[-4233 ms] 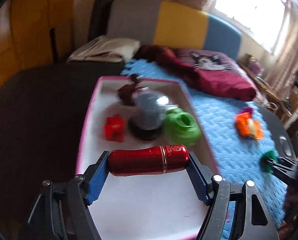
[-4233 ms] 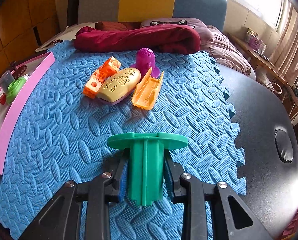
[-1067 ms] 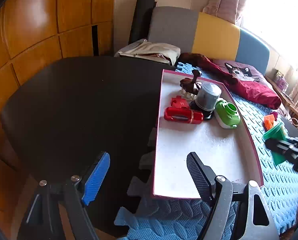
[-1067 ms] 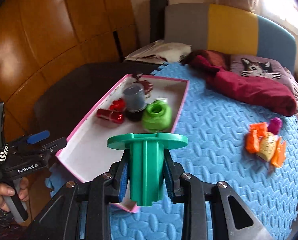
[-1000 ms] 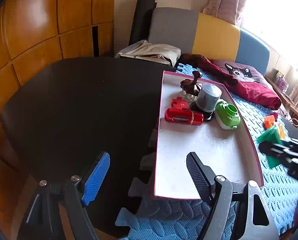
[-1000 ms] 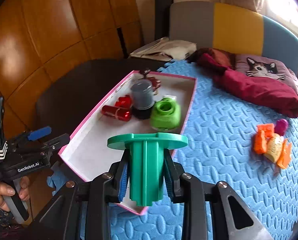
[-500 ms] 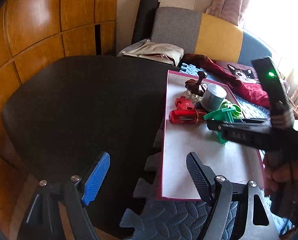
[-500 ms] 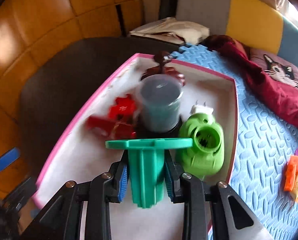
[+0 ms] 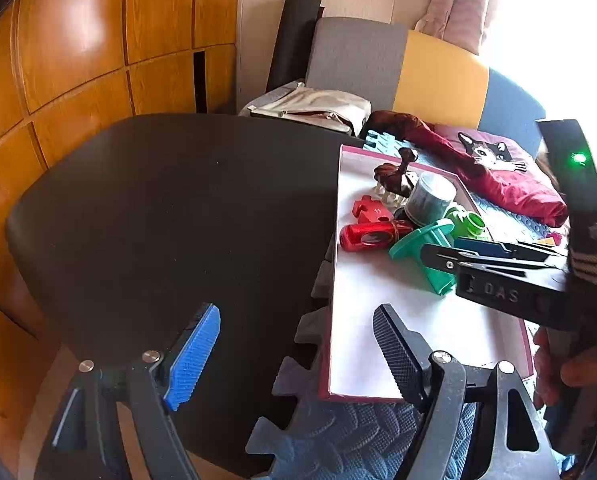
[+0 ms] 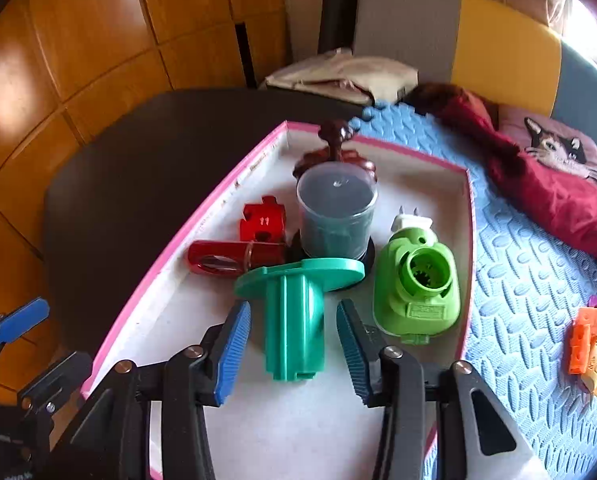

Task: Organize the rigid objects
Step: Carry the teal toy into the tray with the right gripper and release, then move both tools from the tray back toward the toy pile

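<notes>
Wood-panelled walls (image 9: 78, 60) surround a dark round table (image 9: 158, 208), part of it covered by a blue foam mat (image 10: 510, 264) of interlocking tiles. On the mat sits a shallow white tray with a pink rim (image 10: 218, 196). Inside the tray, toward its far end, stand a dark red-brown figurine (image 10: 336, 144), a clear plastic tub with a dark base (image 10: 336, 212), a red jigsaw-shaped block (image 10: 263, 222), a shiny red cylinder (image 10: 230, 258) lying on its side, and a light green plug-in device (image 10: 416, 284). The teal green flanged piece (image 10: 294, 312) now rests on the tray floor, leaning a little, its flat disc just beside the tub's base and the red cylinder. The right gripper (image 10: 294, 344) straddles this piece with its jaws partly parted; they have just been opening, and in the right wrist view both blue pads stand clear of the piece's sides. In the left wrist view the same gripper reaches in over the tray, a person's hand (image 9: 566, 364) on its handle. The left gripper (image 9: 298, 352) hovers over the table's near edge, beside the tray corner, jaws spread wide with nothing between them. Off the tray, on the mat, lie small orange and cream toys (image 10: 590, 346). A dark red cloth (image 10: 554, 192) and a cat-print cushion (image 10: 558, 148) lie at the far side.
</notes>
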### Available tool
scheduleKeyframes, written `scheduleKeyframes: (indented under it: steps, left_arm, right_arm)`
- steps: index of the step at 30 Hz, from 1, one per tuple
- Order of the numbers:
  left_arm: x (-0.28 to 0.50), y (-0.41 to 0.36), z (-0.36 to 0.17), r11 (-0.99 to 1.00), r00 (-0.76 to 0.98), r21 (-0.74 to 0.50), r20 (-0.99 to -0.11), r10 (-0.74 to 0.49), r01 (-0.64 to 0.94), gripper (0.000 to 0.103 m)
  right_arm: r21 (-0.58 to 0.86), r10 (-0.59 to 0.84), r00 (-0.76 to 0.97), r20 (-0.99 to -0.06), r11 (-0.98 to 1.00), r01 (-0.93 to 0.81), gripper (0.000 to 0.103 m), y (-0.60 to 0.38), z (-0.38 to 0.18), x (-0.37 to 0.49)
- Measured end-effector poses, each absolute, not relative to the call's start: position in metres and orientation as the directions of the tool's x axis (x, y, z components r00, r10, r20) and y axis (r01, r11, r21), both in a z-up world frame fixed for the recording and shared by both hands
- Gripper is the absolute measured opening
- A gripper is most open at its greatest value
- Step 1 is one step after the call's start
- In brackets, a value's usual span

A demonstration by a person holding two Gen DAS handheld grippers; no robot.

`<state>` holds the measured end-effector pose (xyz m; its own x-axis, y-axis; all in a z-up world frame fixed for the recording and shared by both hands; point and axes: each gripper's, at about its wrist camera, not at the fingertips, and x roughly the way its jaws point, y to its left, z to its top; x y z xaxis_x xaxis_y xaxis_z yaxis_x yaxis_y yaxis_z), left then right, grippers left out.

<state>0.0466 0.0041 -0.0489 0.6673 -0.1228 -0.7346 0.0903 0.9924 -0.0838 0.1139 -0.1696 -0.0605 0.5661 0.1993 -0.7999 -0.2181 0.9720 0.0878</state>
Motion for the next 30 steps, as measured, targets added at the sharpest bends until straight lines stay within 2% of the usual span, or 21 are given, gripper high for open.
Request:
scheduleKeyframes:
  steps: [18,30]
  left_arm:
    - [0.033,-0.011,-0.033,0.99,0.689,-0.051,-0.713,-0.127,0.129,0.08]
    - [0.026,-0.038,-0.024,0.978,0.691,-0.006,-0.706,-0.152,0.209,0.081]
  right_arm:
    - [0.053,0.156,0.691,-0.706,0.984,-0.168,0.045,-0.218,-0.015,0.055]
    - [0.012,0.023,0.733,-0.679,1.0,-0.02,0.045,-0.303,0.002,0.021]
